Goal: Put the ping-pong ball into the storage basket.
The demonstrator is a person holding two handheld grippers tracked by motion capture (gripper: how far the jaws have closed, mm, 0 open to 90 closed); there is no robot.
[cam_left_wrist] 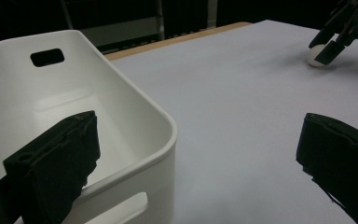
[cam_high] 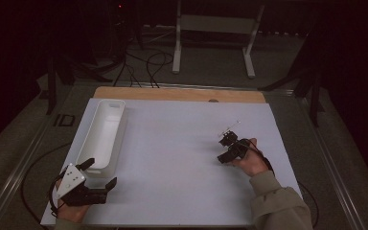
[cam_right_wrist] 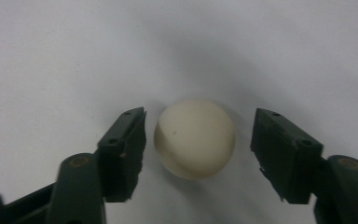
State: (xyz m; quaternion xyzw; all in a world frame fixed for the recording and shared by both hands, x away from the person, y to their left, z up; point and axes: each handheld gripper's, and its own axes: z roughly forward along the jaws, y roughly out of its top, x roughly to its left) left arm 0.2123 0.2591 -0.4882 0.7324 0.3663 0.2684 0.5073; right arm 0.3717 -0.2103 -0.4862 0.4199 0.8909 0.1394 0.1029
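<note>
**Ball sits between right jaws, not yet pinched**

Right gripper [cam_right_wrist: 198, 140]: jaws apart, straddling the white ball [cam_right_wrist: 195, 138]; left jaw almost touching it, a clear gap on the other side. The ball is round, so no long axis matters. It rests on the white tabletop [cam_high: 172, 143], toward the right edge. The right hand is angled down over it. Left gripper [cam_high: 98, 173]: jaws wide apart, empty, at the near-left corner beside the white bin [cam_high: 103, 134], well apart from the ball.
</note>
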